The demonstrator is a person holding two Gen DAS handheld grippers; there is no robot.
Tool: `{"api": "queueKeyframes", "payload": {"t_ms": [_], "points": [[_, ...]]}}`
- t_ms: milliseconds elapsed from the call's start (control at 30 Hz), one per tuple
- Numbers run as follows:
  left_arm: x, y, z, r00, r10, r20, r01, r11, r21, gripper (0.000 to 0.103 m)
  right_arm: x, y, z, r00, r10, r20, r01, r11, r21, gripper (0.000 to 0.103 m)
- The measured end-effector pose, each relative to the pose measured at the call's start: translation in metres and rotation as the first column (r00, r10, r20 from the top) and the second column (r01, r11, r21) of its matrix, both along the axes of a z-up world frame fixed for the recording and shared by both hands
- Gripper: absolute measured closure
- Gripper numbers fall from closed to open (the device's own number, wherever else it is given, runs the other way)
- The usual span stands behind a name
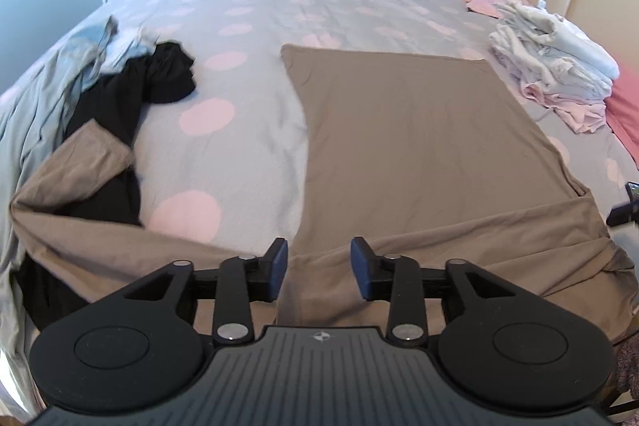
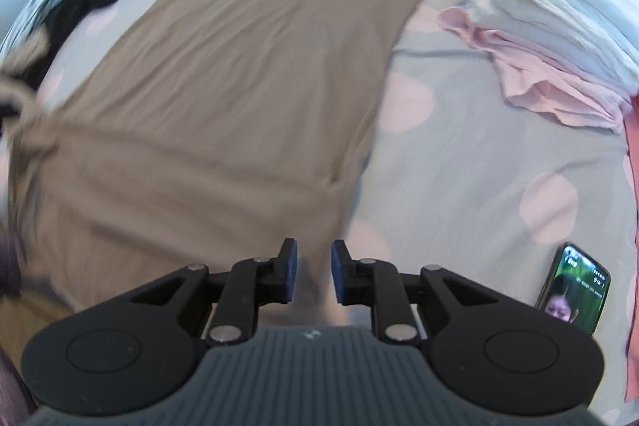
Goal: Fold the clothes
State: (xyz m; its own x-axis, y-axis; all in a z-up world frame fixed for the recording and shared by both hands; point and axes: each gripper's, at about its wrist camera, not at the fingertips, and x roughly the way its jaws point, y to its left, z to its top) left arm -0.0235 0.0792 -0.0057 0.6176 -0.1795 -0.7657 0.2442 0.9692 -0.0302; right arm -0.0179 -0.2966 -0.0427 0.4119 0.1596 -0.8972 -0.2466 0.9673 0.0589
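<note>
A tan shirt (image 1: 407,138) lies spread flat across the middle of the frame on the bed (image 1: 239,26). The left claw (image 1: 318,268) is wide open over its near hem, gripping nothing. The right claw (image 2: 314,272) is partly open and empty, above the shirt's lower right edge. A phone (image 2: 575,290) lies at lower right.

A spread garment (image 1: 419,146) lies mid-frame on the bed (image 1: 247,26). A crumpled heap (image 1: 131,90) sits at left, a folded stack (image 1: 555,66) at upper right. In the blurred right wrist view, a phone (image 2: 575,290) seems to lie at lower right.
</note>
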Motion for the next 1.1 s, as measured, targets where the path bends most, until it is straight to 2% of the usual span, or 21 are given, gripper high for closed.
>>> {"api": "queueKeyframes", "payload": {"t_ms": [167, 233, 300, 500, 600, 667, 733, 767, 833, 867, 900, 1100], "points": [[0.002, -0.031, 0.002, 0.994, -0.108, -0.012, 0.108, 0.994, -0.007, 0.068, -0.023, 0.012, -0.015, 0.993, 0.110, -0.033, -0.111, 0.993, -0.032, 0.082], [0.002, -0.045, 0.001, 0.988, -0.152, -0.016, 0.152, 0.988, 0.000, 0.068, -0.031, 0.015, -0.019, 0.991, 0.130, -0.039, -0.132, 0.989, -0.060, 0.099], [0.002, -0.059, 0.002, 0.980, -0.198, -0.018, 0.198, 0.980, 0.004, 0.068, -0.041, 0.017, -0.017, 0.987, 0.156, -0.029, -0.158, 0.984, -0.088, 0.102], [-0.001, -0.090, -0.002, 0.955, -0.296, -0.034, 0.297, 0.953, 0.053, 0.068, -0.074, 0.021, -0.017, 0.966, 0.256, -0.044, -0.260, 0.950, -0.172, 0.102], [-0.002, -0.099, -0.007, 0.945, -0.323, -0.051, 0.326, 0.943, 0.062, 0.068, -0.087, 0.021, -0.021, 0.955, 0.290, -0.063, -0.296, 0.939, -0.174, 0.102], [-0.003, -0.102, -0.009, 0.937, -0.344, -0.059, 0.347, 0.937, 0.052, 0.068, -0.091, 0.022, -0.019, 0.953, 0.300, -0.038, -0.302, 0.934, -0.192, 0.097], [-0.005, -0.106, -0.011, 0.926, -0.371, -0.065, 0.373, 0.927, 0.035, 0.066, -0.092, 0.022, -0.016, 0.952, 0.306, -0.006, -0.300, 0.932, -0.205, 0.097], [-0.008, -0.110, -0.012, 0.916, -0.397, -0.066, 0.399, 0.916, 0.027, 0.066, -0.091, 0.021, -0.014, 0.952, 0.305, 0.014, -0.295, 0.933, -0.207, 0.096], [-0.015, -0.121, -0.015, 0.887, -0.458, -0.064, 0.460, 0.888, 0.020, 0.065, -0.087, 0.019, -0.010, 0.954, 0.296, 0.036, -0.282, 0.935, -0.216, 0.086], [-0.020, -0.129, -0.017, 0.869, -0.490, -0.062, 0.492, 0.870, 0.021, 0.064, -0.086, 0.017, -0.009, 0.955, 0.292, 0.047, -0.275, 0.936, -0.220, 0.077], [-0.024, -0.137, -0.019, 0.851, -0.522, -0.061, 0.524, 0.852, 0.023, 0.064, -0.084, 0.016, -0.008, 0.956, 0.288, 0.051, -0.270, 0.937, -0.222, 0.073], [-0.043, -0.190, -0.040, 0.733, -0.677, -0.068, 0.680, 0.731, 0.059, 0.064, -0.075, 0.022, -0.014, 0.948, 0.306, 0.089, -0.278, 0.930, -0.239, 0.075]]}}
